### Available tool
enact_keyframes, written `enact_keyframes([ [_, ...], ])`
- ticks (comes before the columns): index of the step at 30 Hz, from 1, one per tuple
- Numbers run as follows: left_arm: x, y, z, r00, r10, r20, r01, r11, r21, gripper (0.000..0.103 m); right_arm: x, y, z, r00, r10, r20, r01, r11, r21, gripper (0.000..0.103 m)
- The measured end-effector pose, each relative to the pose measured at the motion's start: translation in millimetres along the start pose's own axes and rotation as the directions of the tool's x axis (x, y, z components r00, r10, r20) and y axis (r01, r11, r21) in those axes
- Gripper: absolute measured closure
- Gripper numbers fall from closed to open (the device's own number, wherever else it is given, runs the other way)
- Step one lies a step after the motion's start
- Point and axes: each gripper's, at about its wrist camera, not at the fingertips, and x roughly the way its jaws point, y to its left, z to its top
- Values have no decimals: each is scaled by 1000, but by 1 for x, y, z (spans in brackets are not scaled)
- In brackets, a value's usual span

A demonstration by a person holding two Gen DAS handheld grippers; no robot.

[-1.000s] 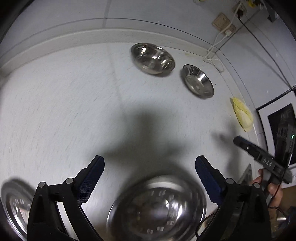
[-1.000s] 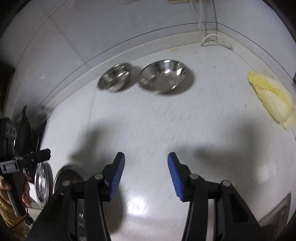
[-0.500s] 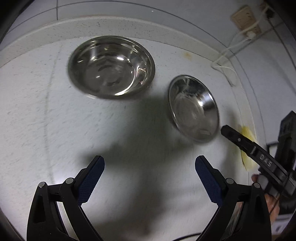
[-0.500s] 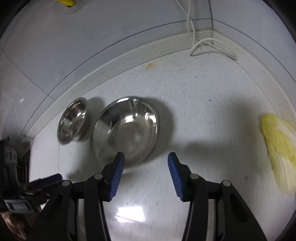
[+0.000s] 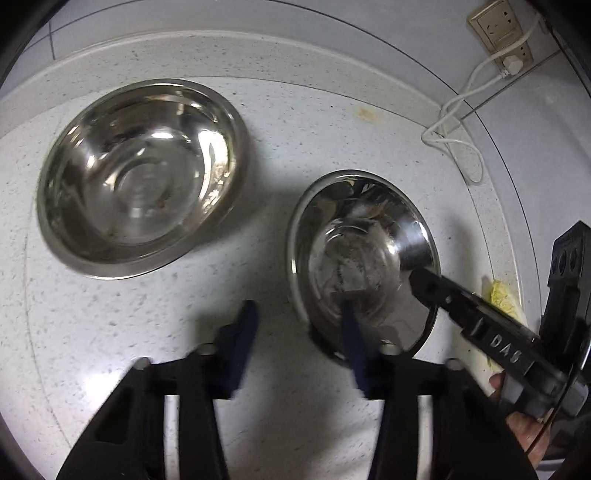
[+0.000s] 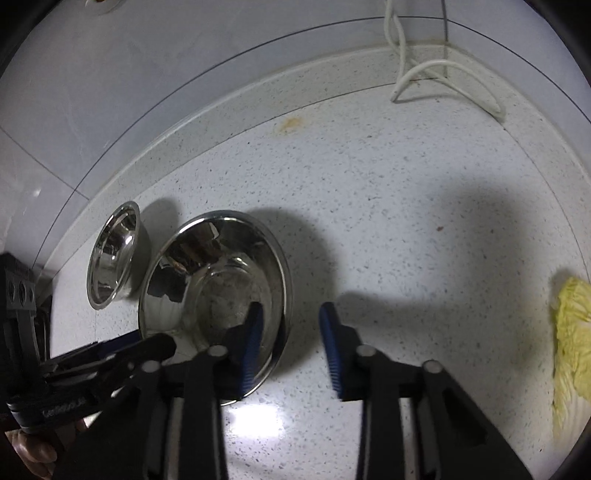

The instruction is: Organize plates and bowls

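Note:
Two steel bowls stand side by side on the speckled white counter near the back wall. In the left wrist view the left bowl [image 5: 140,177] is empty and the right bowl [image 5: 362,258] lies under both grippers. My left gripper [image 5: 299,347] is open and straddles the right bowl's near-left rim, one finger inside it. My right gripper [image 6: 291,343] is open and straddles the same bowl's [image 6: 218,288] right rim, its left finger inside. The other bowl [image 6: 114,254] shows further left in the right wrist view.
A yellow cabbage leaf [image 6: 572,347] lies at the counter's right edge. A white cable [image 5: 458,122] runs from a wall socket [image 5: 498,29] down onto the back right corner. The raised backsplash curves close behind the bowls.
Both grippers have moved forward to the right bowl. The left gripper's jaws have narrowed and now straddle its rim; the right gripper's left finger has gone inside the bowl.

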Motion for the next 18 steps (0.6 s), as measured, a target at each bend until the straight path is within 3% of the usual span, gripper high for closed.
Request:
enact_keyframes([
  [2,6,2,2,998,-52,-33,51,998,-33,92,1,3,-1,1000,6,1,-6,1000,-7,92],
  [3,7,3,3,998,-60,-29,59,997,-50,93,1,5,-1,1000,-2,0,2,1000,-11,92],
  [11,-7,5,0,991,-129,-34,126,990,-67,95,-14,6,-12,1000,-7,-3,7,1000,8,93],
  [18,-71,-2,-19,984,-177,-5,177,984,-16,95,-83,42,-36,996,-16,84,17,1000,-6,93],
])
